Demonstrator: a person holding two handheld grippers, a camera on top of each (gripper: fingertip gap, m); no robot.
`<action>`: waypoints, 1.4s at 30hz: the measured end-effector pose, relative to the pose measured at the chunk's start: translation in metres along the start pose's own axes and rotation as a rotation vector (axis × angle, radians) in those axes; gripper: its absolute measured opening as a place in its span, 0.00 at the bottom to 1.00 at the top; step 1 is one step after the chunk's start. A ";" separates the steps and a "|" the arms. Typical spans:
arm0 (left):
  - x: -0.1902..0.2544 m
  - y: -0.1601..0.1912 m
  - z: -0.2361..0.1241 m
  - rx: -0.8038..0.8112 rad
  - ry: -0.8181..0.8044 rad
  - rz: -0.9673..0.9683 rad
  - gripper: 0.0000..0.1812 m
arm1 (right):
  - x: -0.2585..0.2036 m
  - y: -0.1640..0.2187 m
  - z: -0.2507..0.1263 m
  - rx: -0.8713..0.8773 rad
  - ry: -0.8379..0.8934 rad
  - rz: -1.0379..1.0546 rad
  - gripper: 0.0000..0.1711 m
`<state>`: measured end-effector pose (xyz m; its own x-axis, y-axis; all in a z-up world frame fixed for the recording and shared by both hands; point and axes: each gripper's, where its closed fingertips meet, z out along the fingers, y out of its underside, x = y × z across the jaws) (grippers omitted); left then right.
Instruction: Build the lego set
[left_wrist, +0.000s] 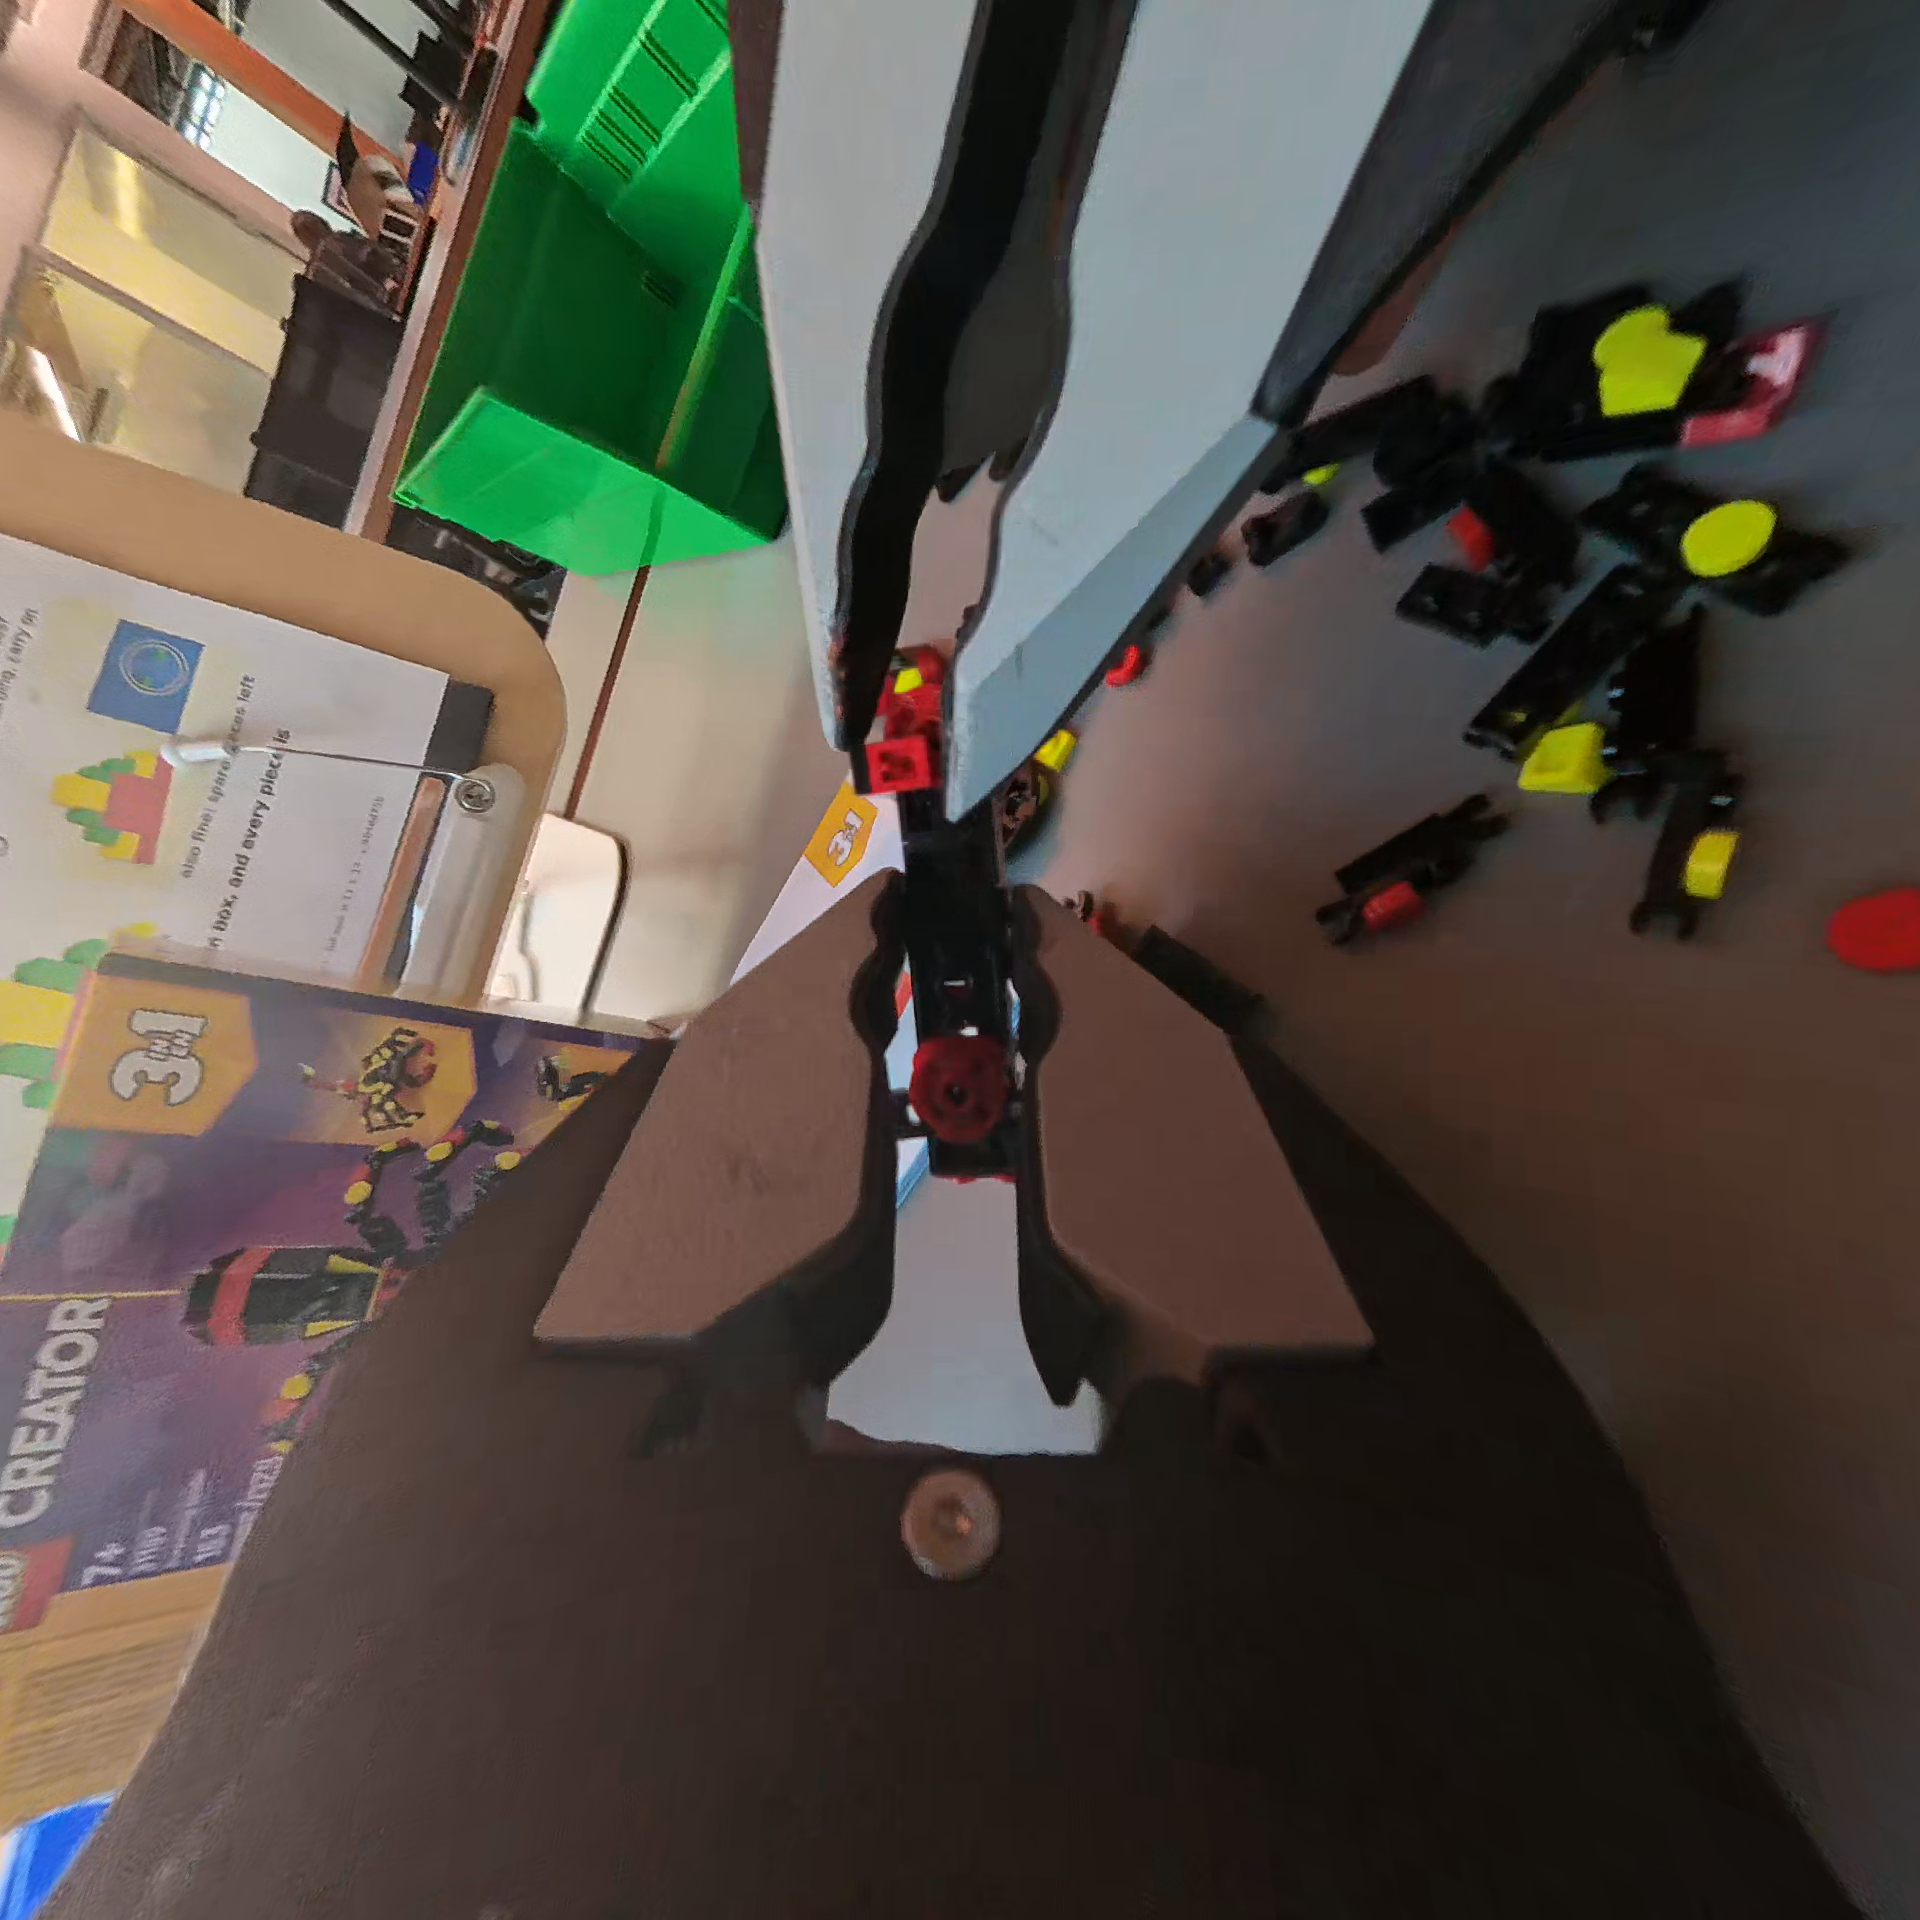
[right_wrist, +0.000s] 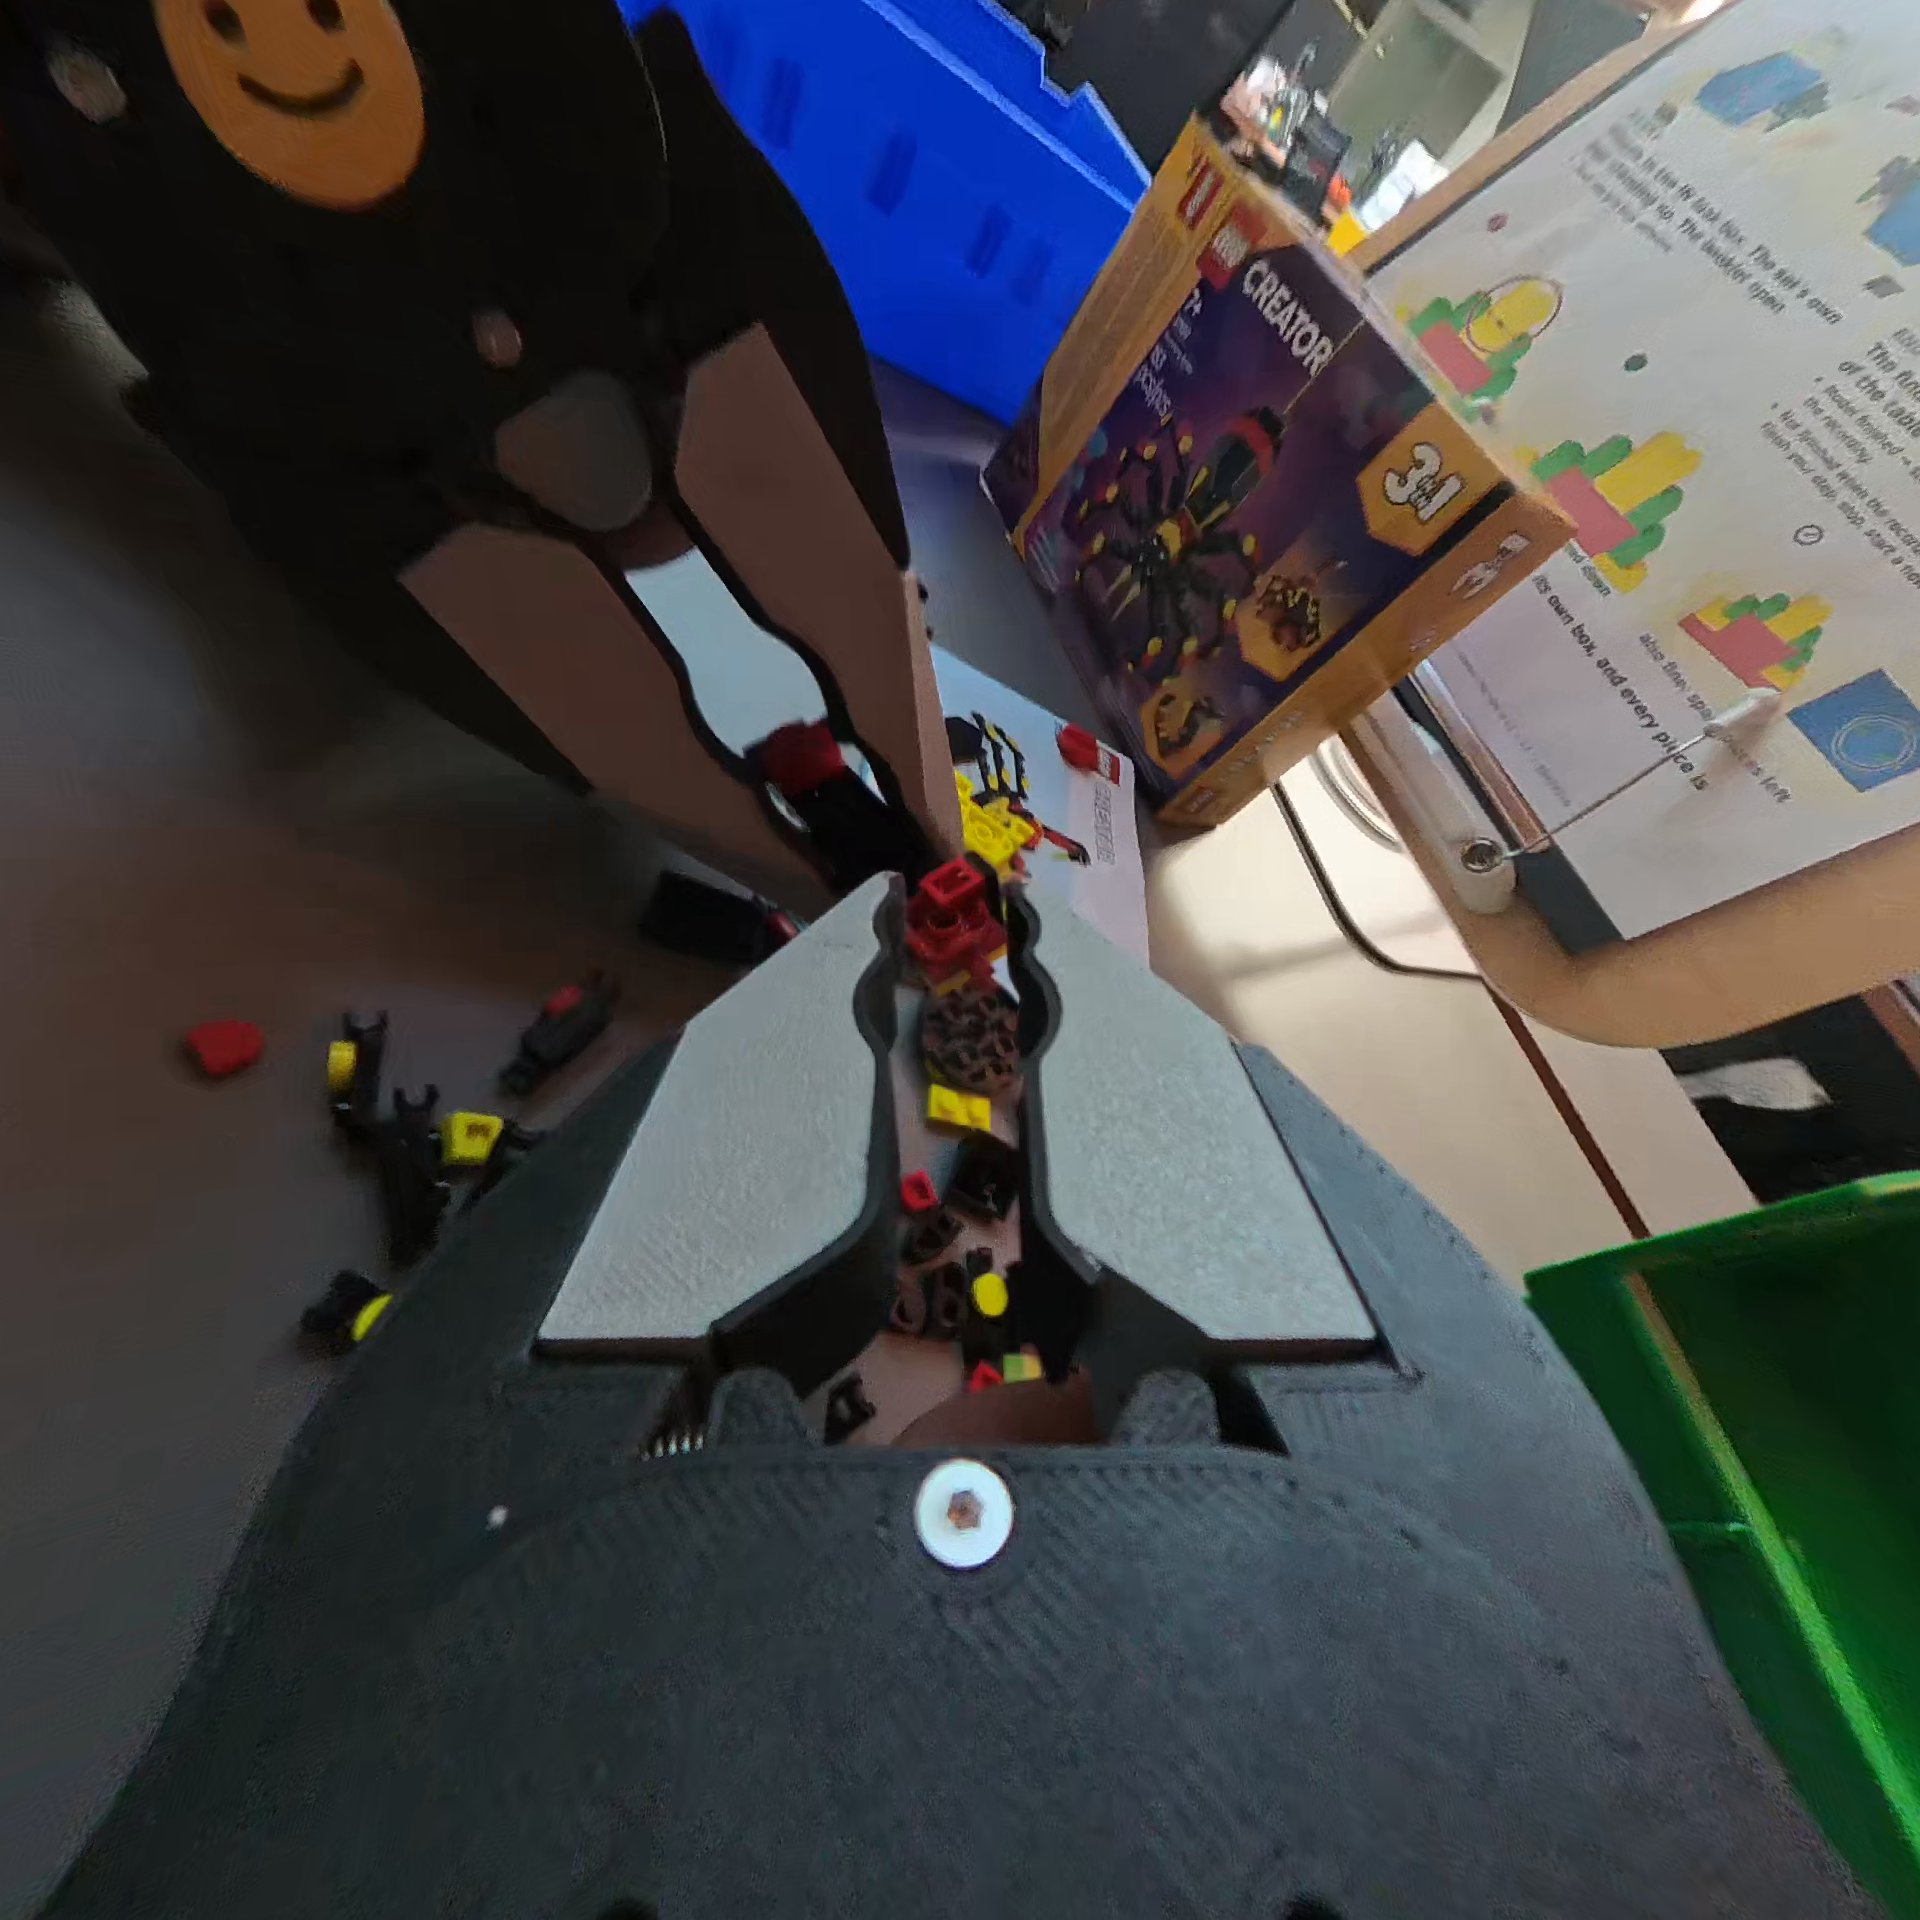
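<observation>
1. The left gripper (left_wrist: 951, 904) (brown-faced fingers) is closed to a narrow gap on a slim black lego assembly with a round red connector (left_wrist: 954, 1081), which is held lengthwise between the fingers.
2. The right gripper (right_wrist: 956, 914) (grey-faced fingers) is closed on a small cluster of red lego bricks (right_wrist: 948, 914) at its tips; in the left wrist view this cluster is seen at the far end of the black assembly.
3. The joint between the two builds is partly hidden by the fingertips, so it cannot be told whether the parts are fully seated.
4. Loose black, yellow and red lego pieces (left_wrist: 1590, 582) are scattered on the dark grey table (left_wrist: 1455, 1195); several are blurred.
5. The purple and yellow lego box (right_wrist: 1278, 520) is stood beside a printed sheet on a wooden clipboard stand (right_wrist: 1662, 499), which is cut off at the frame edge.
6. A green plastic bin (left_wrist: 582, 343) and a blue plastic bin (right_wrist: 935, 177) are only partly in view.
</observation>
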<state>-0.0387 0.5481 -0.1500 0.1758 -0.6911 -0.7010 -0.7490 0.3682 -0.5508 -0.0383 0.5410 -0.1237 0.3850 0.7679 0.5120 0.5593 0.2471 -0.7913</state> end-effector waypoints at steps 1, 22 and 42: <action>0.000 0.001 0.001 -0.002 -0.004 0.022 0.09 | 0.000 0.007 0.003 -0.045 0.012 -0.040 0.09; 0.010 -0.029 -0.041 0.405 0.172 0.023 0.08 | -0.024 -0.026 -0.020 0.214 -0.172 -0.022 0.08; -0.006 -0.012 -0.016 0.210 0.110 -0.211 0.08 | 0.074 -0.005 0.002 0.187 0.156 0.620 0.00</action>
<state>-0.0408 0.5381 -0.1314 0.2346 -0.8247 -0.5147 -0.5527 0.3224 -0.7685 -0.0138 0.5980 -0.0824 0.7039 0.7099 -0.0249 0.0693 -0.1035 -0.9922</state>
